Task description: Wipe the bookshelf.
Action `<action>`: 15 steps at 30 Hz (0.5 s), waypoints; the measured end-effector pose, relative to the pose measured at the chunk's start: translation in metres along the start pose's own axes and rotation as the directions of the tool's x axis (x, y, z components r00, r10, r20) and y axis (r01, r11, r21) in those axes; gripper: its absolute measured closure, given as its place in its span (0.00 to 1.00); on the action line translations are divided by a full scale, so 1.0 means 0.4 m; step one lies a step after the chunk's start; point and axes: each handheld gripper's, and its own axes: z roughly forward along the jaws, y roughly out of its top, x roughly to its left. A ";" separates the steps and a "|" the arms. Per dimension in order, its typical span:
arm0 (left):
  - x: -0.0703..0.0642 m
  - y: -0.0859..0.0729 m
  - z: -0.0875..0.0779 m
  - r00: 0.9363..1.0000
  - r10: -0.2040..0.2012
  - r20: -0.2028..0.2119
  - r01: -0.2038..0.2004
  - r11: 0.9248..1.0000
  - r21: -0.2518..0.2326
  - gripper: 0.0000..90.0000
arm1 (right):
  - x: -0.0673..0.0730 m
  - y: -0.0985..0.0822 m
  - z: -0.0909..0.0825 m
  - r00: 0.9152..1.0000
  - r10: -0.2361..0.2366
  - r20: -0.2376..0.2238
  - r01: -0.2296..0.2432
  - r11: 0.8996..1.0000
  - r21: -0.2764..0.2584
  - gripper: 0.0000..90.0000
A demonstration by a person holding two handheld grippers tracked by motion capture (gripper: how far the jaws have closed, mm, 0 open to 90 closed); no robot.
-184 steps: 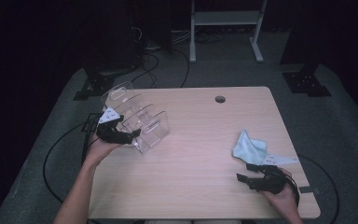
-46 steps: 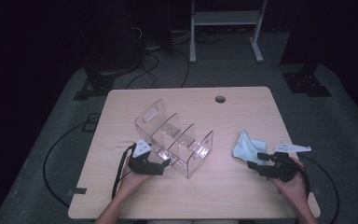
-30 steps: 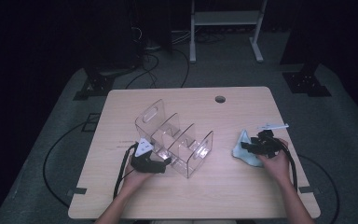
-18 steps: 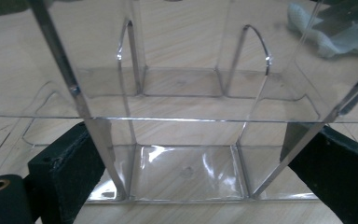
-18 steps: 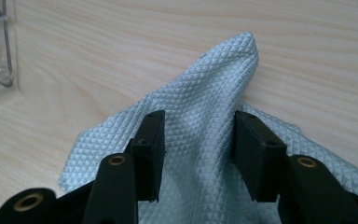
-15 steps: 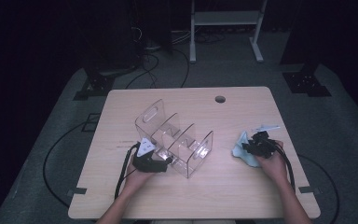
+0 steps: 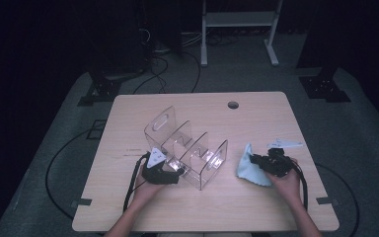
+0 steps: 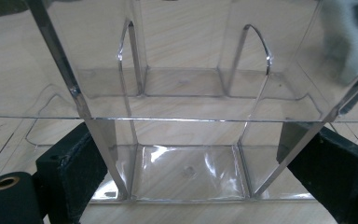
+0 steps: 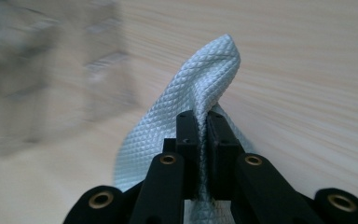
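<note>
A clear acrylic organizer (image 7: 187, 148) with several compartments stands in the middle of the wooden table (image 7: 256, 113). My left gripper (image 7: 177, 172) is at its near-left end. In the left gripper view its jaws (image 8: 196, 149) have just been closing and now press on the organizer's (image 8: 186, 93) two outer walls. A light blue cloth (image 7: 246, 170) lies to the organizer's right. My right gripper (image 7: 255, 161) has just closed on a raised fold of it. In the right gripper view the pinched cloth (image 9: 205, 79) stands up between the shut jaws (image 9: 203, 119).
A round cable hole (image 7: 233, 104) sits near the table's far edge. Black cables trail from both grippers over the near edge and across the dark floor. A white frame stand (image 7: 237, 19) is behind the table.
The right gripper came in from the table's right edge onto the cloth, shut on it and drew it a little left and nearer. The left hand and the organizer stayed put.
</note>
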 end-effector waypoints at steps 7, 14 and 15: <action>-0.028 -0.001 -0.003 1.000 0.009 0.007 -0.009 1.000 0.003 0.09 | 0.144 0.046 -0.048 0.985 -0.143 -0.092 0.127 0.978 -0.163 0.94; -0.041 -0.001 -0.005 1.000 0.017 0.014 -0.017 1.000 0.005 0.09 | 0.149 0.055 -0.015 0.985 -0.159 -0.064 0.148 0.978 -0.144 0.94; -0.041 -0.002 -0.005 1.000 0.017 0.014 -0.017 1.000 0.004 0.09 | 0.141 0.042 0.004 0.987 -0.148 -0.059 0.140 0.983 -0.119 0.94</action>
